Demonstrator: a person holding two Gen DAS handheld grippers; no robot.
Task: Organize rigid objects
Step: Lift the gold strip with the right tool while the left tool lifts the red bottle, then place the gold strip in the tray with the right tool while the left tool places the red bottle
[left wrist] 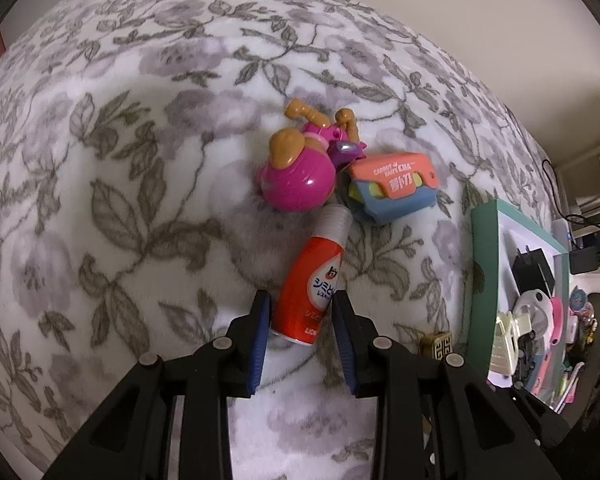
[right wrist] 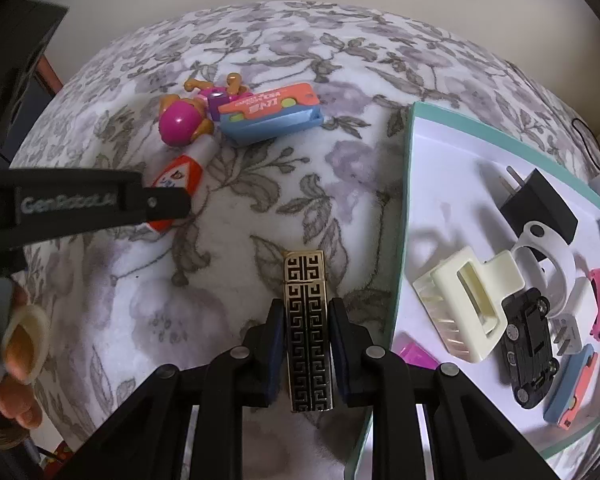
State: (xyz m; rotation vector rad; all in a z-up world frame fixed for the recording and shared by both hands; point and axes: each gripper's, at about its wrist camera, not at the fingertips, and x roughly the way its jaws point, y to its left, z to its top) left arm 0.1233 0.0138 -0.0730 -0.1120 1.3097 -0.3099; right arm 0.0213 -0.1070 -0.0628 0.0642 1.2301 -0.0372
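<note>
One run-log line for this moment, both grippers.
left gripper: shut on red bottle | right gripper: shut on gold-patterned lighter | tray: right, partly filled | toy figure: on blanket

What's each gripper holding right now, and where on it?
Left gripper: red bottle, jaws across its lower body near the base. Right gripper: gold-and-black patterned lighter, jaws on its long sides around mid-length.

Both wrist views look steeply down, close over the floral blanket (left wrist: 120, 200), sharing the red bottle (left wrist: 312, 280).
</note>
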